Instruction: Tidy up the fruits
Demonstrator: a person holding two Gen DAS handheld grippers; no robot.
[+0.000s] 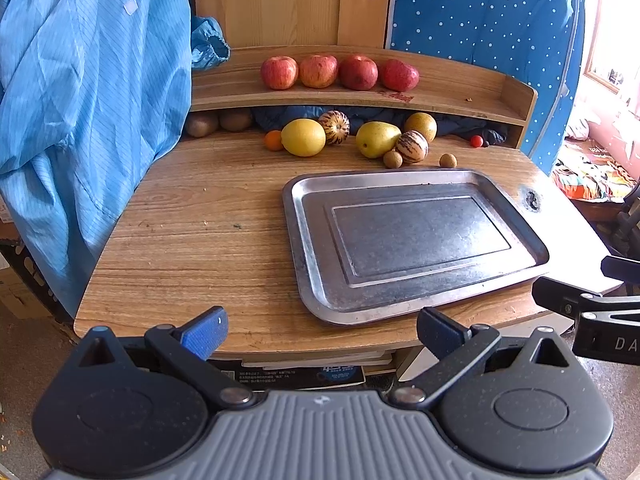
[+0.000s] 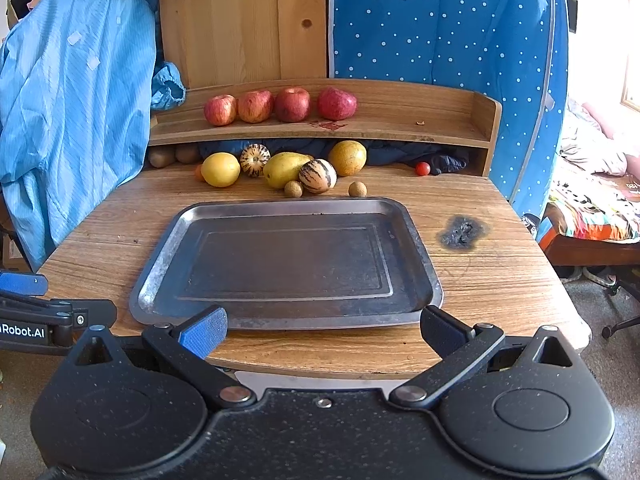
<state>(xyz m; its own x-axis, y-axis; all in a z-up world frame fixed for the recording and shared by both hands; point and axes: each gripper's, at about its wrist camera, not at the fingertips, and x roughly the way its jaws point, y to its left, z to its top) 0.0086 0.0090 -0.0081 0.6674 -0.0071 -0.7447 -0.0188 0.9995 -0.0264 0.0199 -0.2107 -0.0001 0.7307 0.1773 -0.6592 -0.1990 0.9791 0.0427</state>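
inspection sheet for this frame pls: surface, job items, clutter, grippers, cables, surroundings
Surface: wooden table, burn mark right of the tray.
Job's things: empty metal tray; four red fruits on the shelf; yellow, striped and small brown fruits behind the tray; cherry tomato apart at right.
Clutter: crumbs; red stain on the shelf.
Grippers: left gripper and right gripper both open, empty, at the near table edge.
Cables: nothing seen.
Surroundings: blue garment at left, dotted blue fabric behind, bed at right.

Red apples (image 2: 256,107), brown-striped cream melons (image 2: 318,176)
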